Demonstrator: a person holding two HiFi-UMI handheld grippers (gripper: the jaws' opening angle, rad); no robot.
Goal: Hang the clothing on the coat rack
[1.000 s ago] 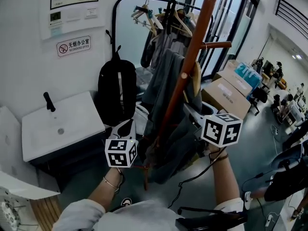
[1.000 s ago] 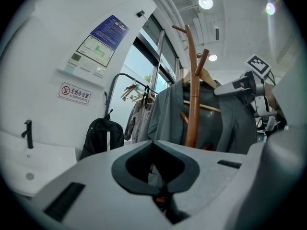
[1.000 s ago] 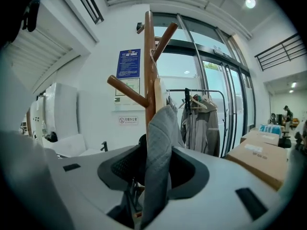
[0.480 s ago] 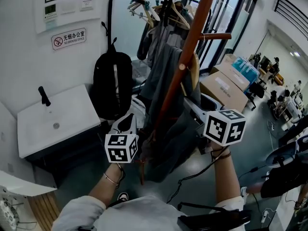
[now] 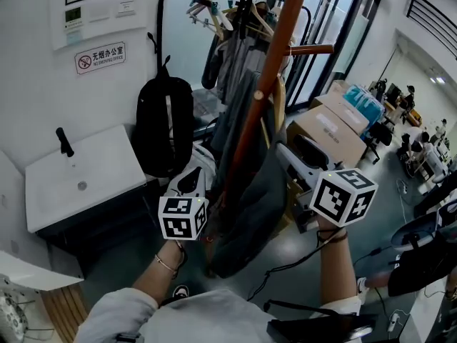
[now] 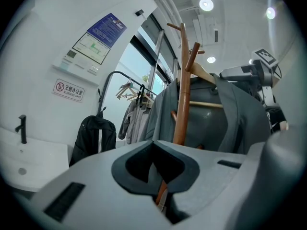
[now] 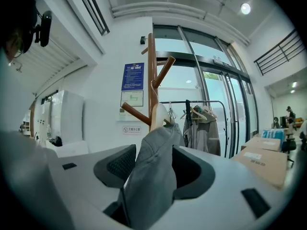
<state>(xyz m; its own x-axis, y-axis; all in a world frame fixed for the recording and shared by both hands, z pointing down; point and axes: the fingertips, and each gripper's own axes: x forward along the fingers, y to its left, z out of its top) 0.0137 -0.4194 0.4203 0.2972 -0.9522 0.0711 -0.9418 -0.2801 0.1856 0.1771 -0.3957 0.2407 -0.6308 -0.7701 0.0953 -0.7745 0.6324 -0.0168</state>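
Note:
A brown wooden coat rack (image 5: pixel 260 95) rises through the middle of the head view. A grey garment (image 5: pixel 250 206) hangs from it on a wooden hanger (image 5: pixel 279 102). My right gripper (image 5: pixel 289 152) stands to the right of the pole. Its jaws have just been opening, and a fold of the garment (image 7: pixel 151 176) lies loosely between them with a gap at the left pad. My left gripper (image 5: pixel 193 179) sits low at the left of the pole, jaws shut and empty, and the pole (image 6: pixel 183 80) shows behind them. In the left gripper view the garment (image 6: pixel 235 114) drapes off the hanger (image 6: pixel 204 73).
A black backpack (image 5: pixel 164 123) hangs on the wall at the left. Behind the rack stands a black clothes rail (image 5: pixel 228 20) with hangers and garments. A white sink cabinet (image 5: pixel 78 177) is at the left, cardboard boxes (image 5: pixel 325 131) at the right, and a cable (image 5: pixel 285 263) runs on the floor.
The right gripper has drawn back to the right and its jaws have spread off the garment. The garment now hangs straighter by the pole. The left gripper has barely shifted.

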